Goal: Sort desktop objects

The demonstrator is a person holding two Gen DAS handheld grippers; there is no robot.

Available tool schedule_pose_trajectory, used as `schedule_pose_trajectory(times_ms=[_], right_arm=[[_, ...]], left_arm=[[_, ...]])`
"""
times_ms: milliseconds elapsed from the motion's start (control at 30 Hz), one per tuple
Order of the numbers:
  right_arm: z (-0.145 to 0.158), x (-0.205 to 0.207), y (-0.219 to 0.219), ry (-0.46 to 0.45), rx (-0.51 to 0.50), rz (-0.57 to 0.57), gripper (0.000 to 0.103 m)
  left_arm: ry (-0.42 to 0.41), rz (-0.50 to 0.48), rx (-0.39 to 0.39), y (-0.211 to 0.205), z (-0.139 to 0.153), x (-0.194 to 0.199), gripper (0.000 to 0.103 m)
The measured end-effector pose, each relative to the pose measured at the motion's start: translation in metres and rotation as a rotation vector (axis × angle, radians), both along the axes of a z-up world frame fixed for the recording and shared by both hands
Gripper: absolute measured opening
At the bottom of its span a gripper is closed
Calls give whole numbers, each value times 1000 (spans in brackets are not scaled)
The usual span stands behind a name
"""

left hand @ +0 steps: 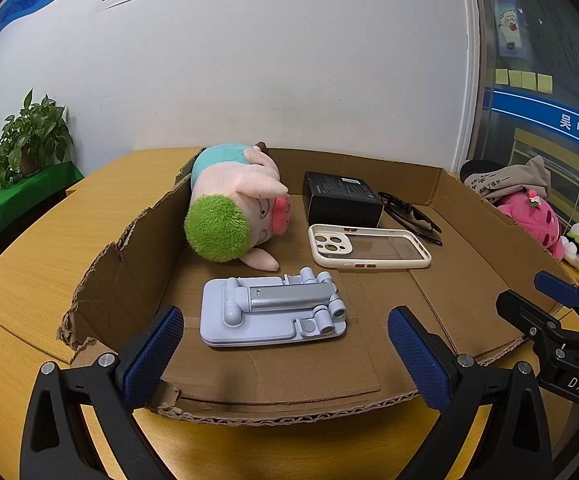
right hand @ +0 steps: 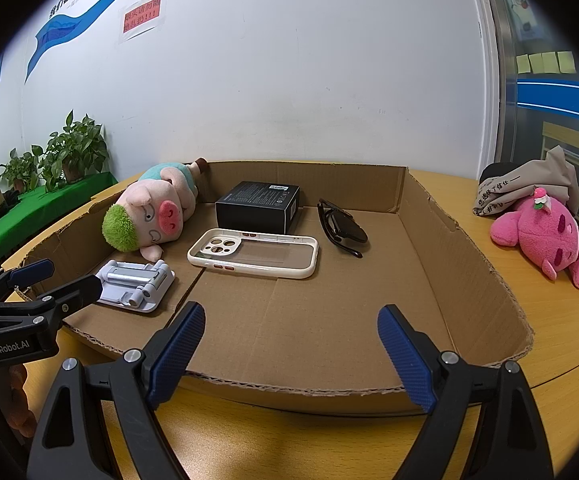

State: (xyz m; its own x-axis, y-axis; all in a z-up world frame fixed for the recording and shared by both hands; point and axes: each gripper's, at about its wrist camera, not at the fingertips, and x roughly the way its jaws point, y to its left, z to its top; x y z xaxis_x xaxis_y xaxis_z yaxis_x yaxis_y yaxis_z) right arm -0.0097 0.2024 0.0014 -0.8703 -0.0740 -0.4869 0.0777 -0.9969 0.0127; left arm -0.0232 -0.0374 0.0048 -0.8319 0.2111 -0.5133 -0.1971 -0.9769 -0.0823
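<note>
A shallow cardboard tray (left hand: pixel 469 240) with torn edges sits on a wooden table (left hand: pixel 29 272); five things lie inside it. At the back left a pig plush (left hand: pixel 241 204) with a green tuft lies on its side against the tray's left wall; just right of it stands a black box (left hand: pixel 341 198), and beside the box, further right, a pair of dark sunglasses (left hand: pixel 409 216) lies folded. In front of the box lies a cream phone case (left hand: pixel 369 246), camera cut-out toward the plush; nearer still, at the front left, a folded pale phone stand (left hand: pixel 271 306) lies flat.

The left gripper (left hand: pixel 285 356) hovers at the tray's near edge, directly before the phone stand — its blue-padded jaws are spread wide and hold nothing; the right gripper (right hand: pixel 291 356) hangs beside it over the same edge, facing the bare middle of the tray floor, jaws likewise wide apart and empty.

Outside the tray, on the table to the right, lie a pink plush (right hand: pixel 541 236) and a grey cloth bag (right hand: pixel 529 188) — both well apart from the tray's contents; potted plants (right hand: pixel 69 152) stand on a green-covered ledge at the far left.
</note>
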Motion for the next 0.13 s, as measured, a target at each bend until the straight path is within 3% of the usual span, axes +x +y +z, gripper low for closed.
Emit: schedule_pose_trajectory(times_ms=[133], right_arm=[[0, 0, 0, 0, 0, 0, 88]], left_arm=[[1, -1, -1, 0, 0, -1, 103]])
